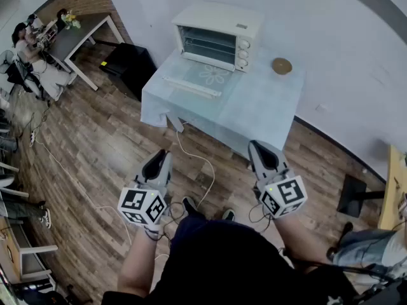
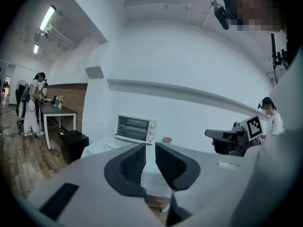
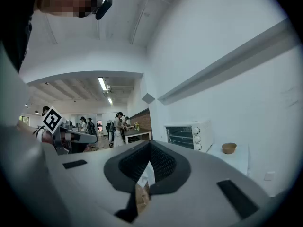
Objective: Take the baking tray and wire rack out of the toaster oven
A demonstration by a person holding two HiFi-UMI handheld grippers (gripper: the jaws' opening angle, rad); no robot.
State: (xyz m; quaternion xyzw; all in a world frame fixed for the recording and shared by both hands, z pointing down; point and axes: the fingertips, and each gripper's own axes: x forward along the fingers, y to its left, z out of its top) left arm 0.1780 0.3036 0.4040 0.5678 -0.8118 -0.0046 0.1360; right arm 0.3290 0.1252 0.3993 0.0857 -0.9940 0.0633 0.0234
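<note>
A white toaster oven [image 1: 216, 37] stands at the back of a table under a pale blue cloth [image 1: 254, 107]; its door [image 1: 191, 84] lies folded down in front. Wire shelves show inside the cavity [image 1: 205, 45]; I cannot tell a tray from a rack. Both grippers hang over the wood floor, well short of the table. The left gripper [image 1: 162, 154] has a narrow gap between its jaws, nothing in it. The right gripper [image 1: 257, 146] is shut and empty. The oven also appears far ahead in the left gripper view [image 2: 135, 128] and the right gripper view [image 3: 187, 135].
A small wooden bowl [image 1: 282, 65] sits on the table right of the oven. A black box [image 1: 130, 65] stands by the table's left end. A white cable [image 1: 203, 170] trails on the floor. People sit at a desk [image 1: 76, 33] far left.
</note>
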